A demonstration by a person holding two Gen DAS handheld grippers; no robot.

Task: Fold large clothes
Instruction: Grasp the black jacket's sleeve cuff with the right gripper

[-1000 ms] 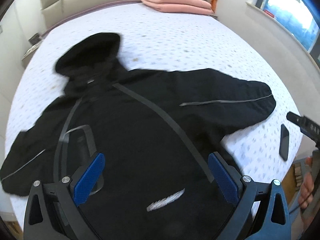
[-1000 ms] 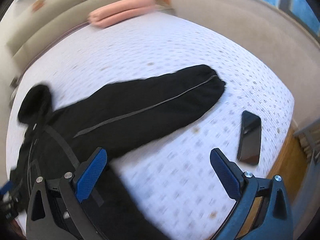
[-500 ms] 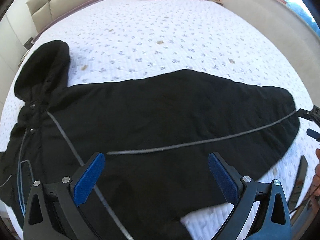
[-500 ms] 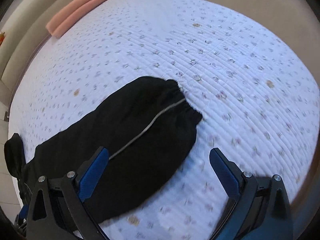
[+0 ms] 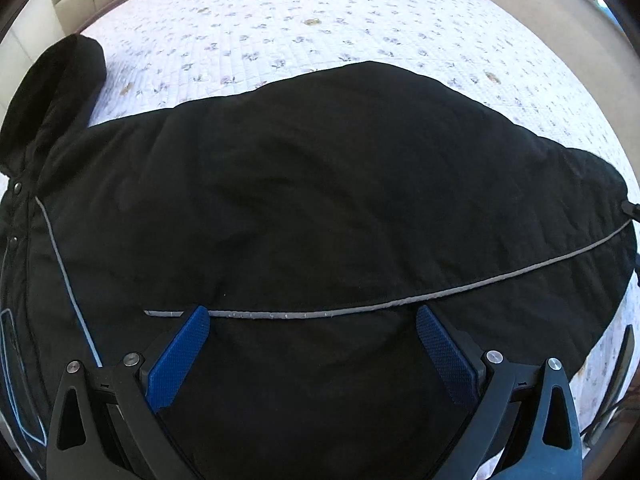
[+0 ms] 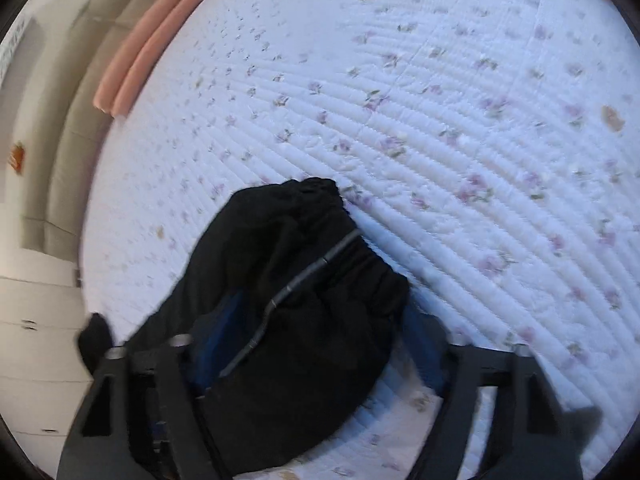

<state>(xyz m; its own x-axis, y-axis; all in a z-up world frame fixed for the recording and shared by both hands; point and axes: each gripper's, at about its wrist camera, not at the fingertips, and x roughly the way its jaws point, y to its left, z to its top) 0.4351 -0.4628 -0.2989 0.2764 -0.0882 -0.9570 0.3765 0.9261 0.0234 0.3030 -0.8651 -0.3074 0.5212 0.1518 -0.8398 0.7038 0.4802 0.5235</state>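
Nearest you, the left gripper (image 5: pixel 312 332) hangs spread wide over the black jacket's (image 5: pixel 320 200) sleeve, with its blue pads (image 5: pixel 180 354) either side of the grey piping stripe (image 5: pixel 360 308) and nothing pinched. Your right gripper (image 6: pixel 316 344) is closing around the cuff (image 6: pixel 340 248) at the sleeve's far-right end; the cloth sits between the jaws, but motion blur hides whether the pads press on it yet (treat it as not secured). To do this step well, let the right jaws bite the elastic gather itself, not only the top layer. Bring the left down on the sleeve's mid-length so both grips lift together for the fold.

The jacket lies flat on the quilted floral bedspread (image 6: pixel 440 120), hood (image 5: pixel 60 80) at the far left. A dark phone (image 5: pixel 622 364) lies near the sleeve at the right edge; keep the fold clear of it. Farther off, folded pink bedding (image 6: pixel 140 52) lies against the headboard (image 6: pixel 80 140), well apart.
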